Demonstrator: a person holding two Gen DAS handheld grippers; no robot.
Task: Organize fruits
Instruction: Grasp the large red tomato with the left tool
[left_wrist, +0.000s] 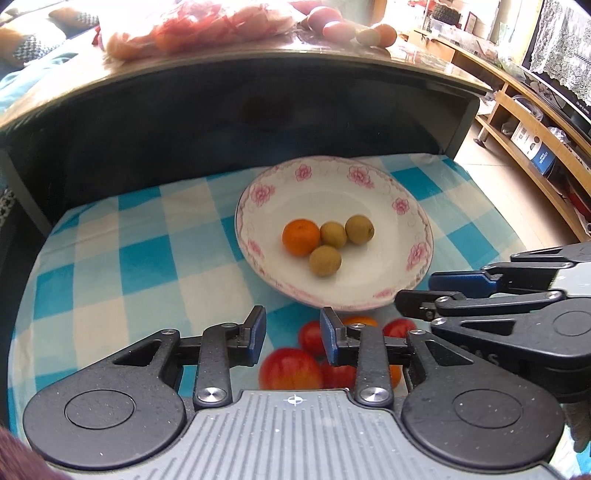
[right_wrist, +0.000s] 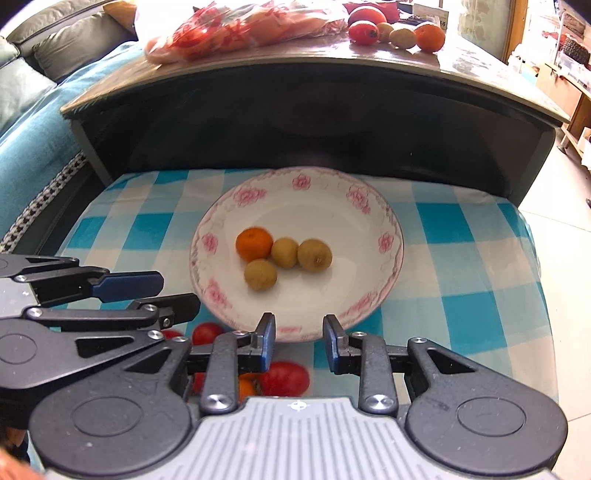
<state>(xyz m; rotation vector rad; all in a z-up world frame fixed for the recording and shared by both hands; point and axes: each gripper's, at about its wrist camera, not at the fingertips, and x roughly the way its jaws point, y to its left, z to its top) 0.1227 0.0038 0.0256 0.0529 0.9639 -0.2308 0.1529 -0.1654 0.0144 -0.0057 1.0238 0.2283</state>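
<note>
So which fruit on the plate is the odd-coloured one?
The orange mandarin, leftmost on the plate; the other three fruits are brownish-green.

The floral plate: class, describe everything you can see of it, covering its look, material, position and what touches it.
The floral plate is round, shallow and white, apparently glazed ceramic, with pink flowers and scrollwork printed around its rim. It sits flat and upright on the blue-and-white checked cloth, in front of the dark coffee table. Inside it lie one small orange and three brownish-green round fruits, clustered near the centre and touching one another. Neither gripper touches the plate.
</note>
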